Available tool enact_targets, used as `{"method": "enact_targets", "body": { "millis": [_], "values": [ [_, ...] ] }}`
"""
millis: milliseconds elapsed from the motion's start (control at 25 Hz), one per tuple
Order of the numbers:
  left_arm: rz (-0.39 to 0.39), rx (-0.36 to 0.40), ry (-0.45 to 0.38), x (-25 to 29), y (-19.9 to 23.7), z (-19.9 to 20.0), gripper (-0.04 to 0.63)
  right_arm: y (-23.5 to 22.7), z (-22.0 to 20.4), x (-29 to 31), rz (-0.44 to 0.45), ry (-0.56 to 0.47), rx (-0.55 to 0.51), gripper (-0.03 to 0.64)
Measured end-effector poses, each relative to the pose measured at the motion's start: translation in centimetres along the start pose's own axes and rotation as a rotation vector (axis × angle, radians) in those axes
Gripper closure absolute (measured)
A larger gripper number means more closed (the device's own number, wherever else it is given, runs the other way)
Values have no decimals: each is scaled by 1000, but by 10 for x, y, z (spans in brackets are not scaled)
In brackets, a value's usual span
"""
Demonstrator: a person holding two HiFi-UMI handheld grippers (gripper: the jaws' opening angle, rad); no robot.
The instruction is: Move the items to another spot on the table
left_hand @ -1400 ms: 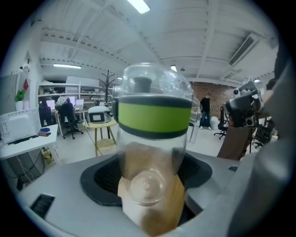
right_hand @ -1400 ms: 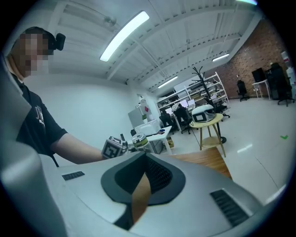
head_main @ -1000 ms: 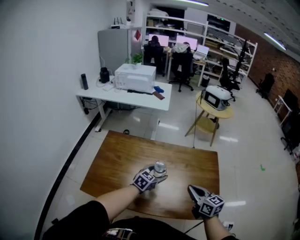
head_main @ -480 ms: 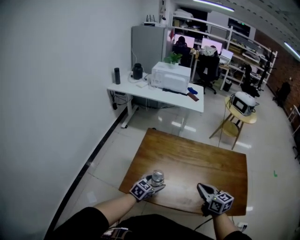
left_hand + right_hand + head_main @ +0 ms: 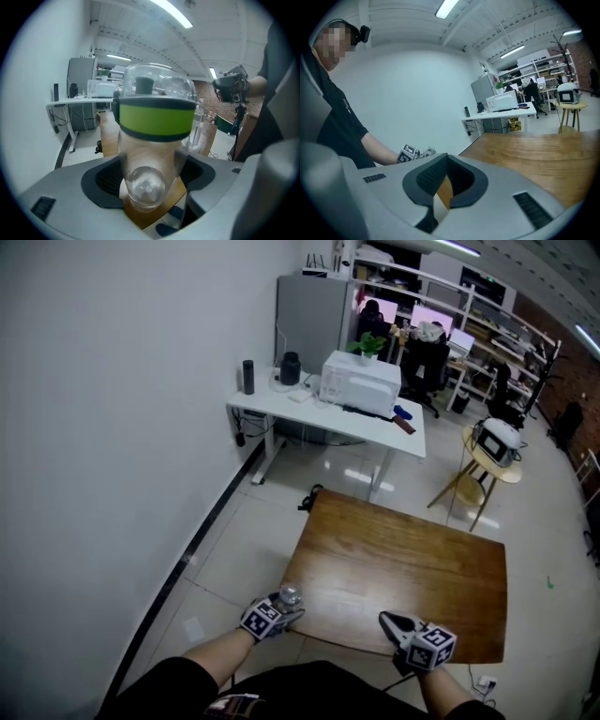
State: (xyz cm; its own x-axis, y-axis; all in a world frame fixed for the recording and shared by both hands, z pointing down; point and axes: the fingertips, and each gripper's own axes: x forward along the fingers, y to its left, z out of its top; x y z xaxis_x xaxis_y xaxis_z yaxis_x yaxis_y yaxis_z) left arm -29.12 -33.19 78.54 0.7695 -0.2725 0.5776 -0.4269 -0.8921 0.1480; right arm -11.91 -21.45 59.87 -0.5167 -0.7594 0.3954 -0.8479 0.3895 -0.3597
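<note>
Left gripper [image 5: 284, 607] is clamped on the clear bottle [image 5: 155, 117], jaws set wide around its lower body. I'd guess that's so the load stays off the lid. Right gripper [image 5: 390, 622] is closed on nothing. It sits at the near edge of the wooden table [image 5: 403, 554], lower right of the head view, probably just kept out of the way.

The bottle is in the air at lower centre-left of the head view, right at the table's near-left corner and not set down. Transfer looks mid-way; I still need a spot on the wood.

It has a transparent body, a green band with dark edging near the top and a clear domed cap. It looks empty, and its round base is tipped toward the left gripper camera.
</note>
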Motion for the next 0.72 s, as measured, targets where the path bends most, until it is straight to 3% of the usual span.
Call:
{"method": "enact_targets", "body": {
  "millis": [200,520,720],
  "values": [
    [13,-41,-54,3,13,-8,253,-14,-10,0,-16,71,-1,612],
    [-41,55,-50,-7,-16,-23,249,-18,-3,0,-3,54,-21,612],
    [-61,-22,-52,0,-21,-19,235,-9,-3,2,-22,79,-15,612]
  ]
}}
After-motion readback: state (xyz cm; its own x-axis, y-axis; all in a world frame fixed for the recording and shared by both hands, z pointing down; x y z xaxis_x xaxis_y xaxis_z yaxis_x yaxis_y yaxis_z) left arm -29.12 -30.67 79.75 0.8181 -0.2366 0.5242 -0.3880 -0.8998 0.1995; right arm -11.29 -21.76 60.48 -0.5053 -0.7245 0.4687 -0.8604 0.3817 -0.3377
